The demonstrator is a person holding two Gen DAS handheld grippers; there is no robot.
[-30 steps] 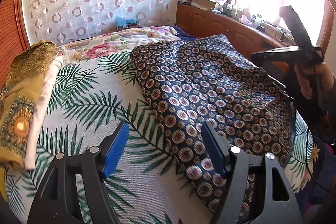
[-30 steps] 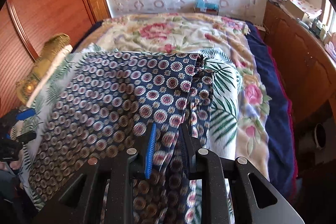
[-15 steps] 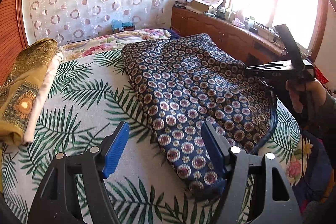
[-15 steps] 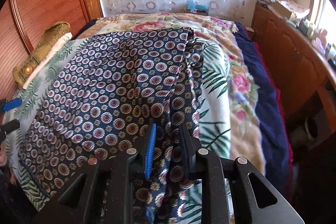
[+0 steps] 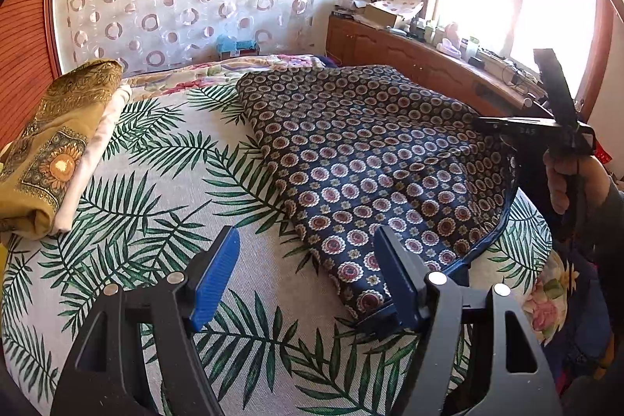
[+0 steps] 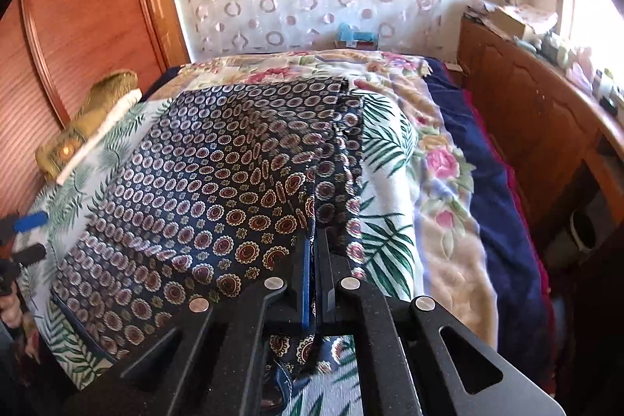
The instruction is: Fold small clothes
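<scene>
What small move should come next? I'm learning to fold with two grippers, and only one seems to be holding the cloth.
Probably bring the open left gripper onto the near corner of the navy patterned garment and close. The right gripper already pinches its edge, while the left one holds nothing.

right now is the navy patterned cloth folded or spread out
Mostly spread: the navy patterned cloth lies across the bed, one edge pinched in the right gripper.

A bed (image 5: 128, 205) covered in a palm-leaf sheet carries a navy circle-print garment (image 5: 370, 158) spread across its middle. A folded mustard-gold cloth (image 5: 50, 143) sits on a folded white one at one edge, and a floral blanket (image 6: 440, 158) lies along another.
</scene>
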